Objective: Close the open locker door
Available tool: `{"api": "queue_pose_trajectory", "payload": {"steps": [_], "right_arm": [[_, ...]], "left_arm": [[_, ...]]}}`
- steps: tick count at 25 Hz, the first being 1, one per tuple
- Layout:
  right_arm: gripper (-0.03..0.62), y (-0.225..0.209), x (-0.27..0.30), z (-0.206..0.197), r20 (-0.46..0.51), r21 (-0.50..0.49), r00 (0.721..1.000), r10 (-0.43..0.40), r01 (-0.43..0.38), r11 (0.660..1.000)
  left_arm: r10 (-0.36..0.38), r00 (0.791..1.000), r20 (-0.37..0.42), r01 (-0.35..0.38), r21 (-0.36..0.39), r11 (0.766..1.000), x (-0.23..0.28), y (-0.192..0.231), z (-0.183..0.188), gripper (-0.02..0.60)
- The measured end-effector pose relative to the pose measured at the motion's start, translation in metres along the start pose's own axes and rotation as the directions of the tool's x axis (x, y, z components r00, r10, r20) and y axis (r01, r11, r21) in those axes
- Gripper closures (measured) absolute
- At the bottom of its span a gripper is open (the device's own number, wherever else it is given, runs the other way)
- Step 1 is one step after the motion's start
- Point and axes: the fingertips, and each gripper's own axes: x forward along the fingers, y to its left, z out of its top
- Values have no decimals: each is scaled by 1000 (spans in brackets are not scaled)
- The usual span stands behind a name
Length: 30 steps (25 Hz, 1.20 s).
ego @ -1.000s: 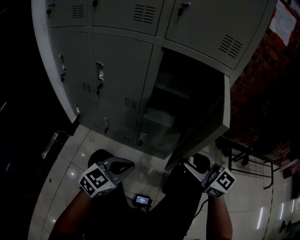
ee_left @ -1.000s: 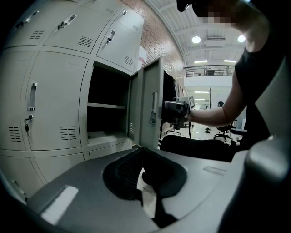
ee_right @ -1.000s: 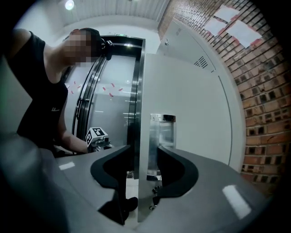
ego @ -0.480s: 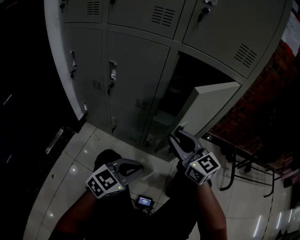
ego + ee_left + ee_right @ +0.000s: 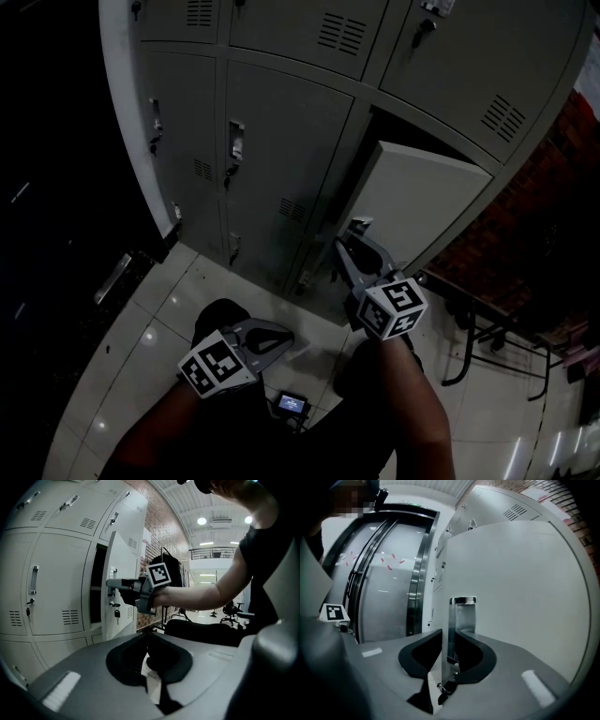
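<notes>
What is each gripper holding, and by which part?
The right gripper, jaws just closing, clamps the locker door at its free edge beside the handle. The left gripper holds nothing.

Overhead and both gripper views share the door (image 5: 417, 199).

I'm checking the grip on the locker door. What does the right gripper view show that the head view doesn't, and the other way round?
Only the right gripper view: the door edge between the jaws, which have just been closing and now press on it, beside its chrome handle. Only the head view: the floor tiles and a small lit device lying there. Both: the right gripper at the open door.
</notes>
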Motion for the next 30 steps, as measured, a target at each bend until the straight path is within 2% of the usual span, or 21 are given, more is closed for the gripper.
{"api": "queue_pose_trajectory", "payload": {"steps": [8,15,18,23,26,30], "right_arm": [[530,-29,37,2,-16,7,993,-115,115,993],[528,-57,67,4,-24,0,975,-222,222,975],[528,-68,77,6,-39,-1,952,-303,303,953],[533,-90,82,10,-38,11,887,-459,460,888],[533,-94,84,11,-45,20,864,-501,502,864],[546,-95,84,11,-27,-14,854,-519,519,855]], "left_arm": [[-1,1000,1,1,-2,1000,-1,-1,0,569],[1,1000,6,-1,-4,1000,-2,1,0,569],[3,1000,7,-3,-7,1000,-3,1,0,569],[2,1000,11,-2,-7,1000,-4,1,1,569],[2,1000,11,-2,-7,1000,-5,1,0,569],[3,1000,11,-3,-7,1000,-5,1,0,569]]}}
